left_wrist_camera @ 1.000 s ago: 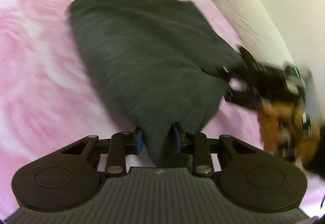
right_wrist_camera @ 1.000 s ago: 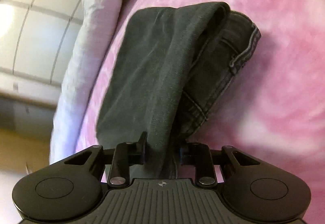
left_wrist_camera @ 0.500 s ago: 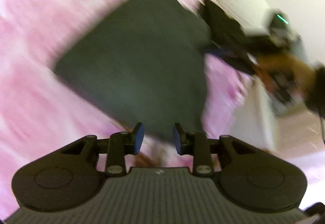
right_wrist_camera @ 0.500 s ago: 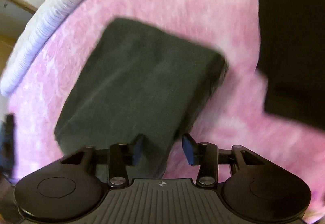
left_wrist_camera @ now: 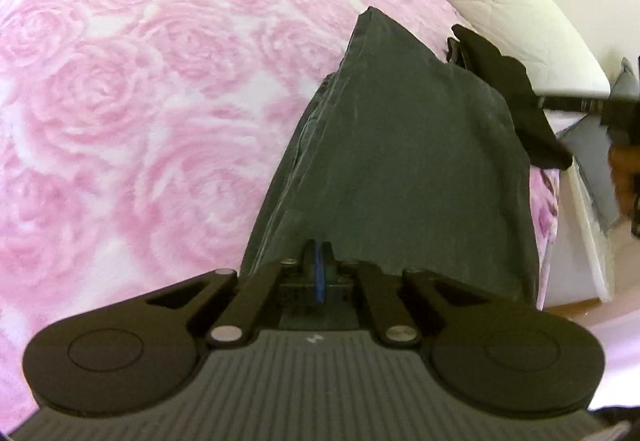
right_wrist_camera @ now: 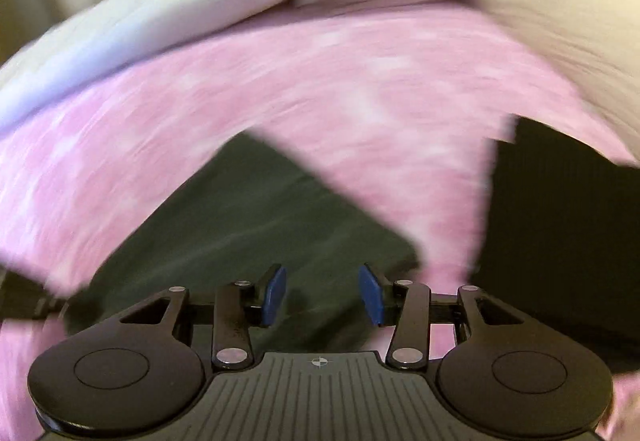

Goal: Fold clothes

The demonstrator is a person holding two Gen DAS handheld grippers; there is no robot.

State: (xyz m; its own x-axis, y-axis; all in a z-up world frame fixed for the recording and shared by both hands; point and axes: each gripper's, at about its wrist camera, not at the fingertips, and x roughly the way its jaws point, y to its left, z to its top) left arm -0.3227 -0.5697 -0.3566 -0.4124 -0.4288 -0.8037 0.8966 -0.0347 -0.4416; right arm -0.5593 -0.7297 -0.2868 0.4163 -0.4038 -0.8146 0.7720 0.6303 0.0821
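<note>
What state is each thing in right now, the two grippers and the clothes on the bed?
Left gripper: shut, empty, over the jeans.
Right gripper: open, empty, above the jeans.
Jeans: folded, lying on the blanket.
Black garment: lying beside the jeans, apart from them.
Pink blanket: spread flat.

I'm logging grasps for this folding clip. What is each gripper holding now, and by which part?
Nothing is held. The left gripper is shut empty above the folded dark jeans; the right gripper is open over them.

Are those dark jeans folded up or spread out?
Folded: the jeans lie as a compact stack on the pink bedspread, layered edges showing along one side.
</note>
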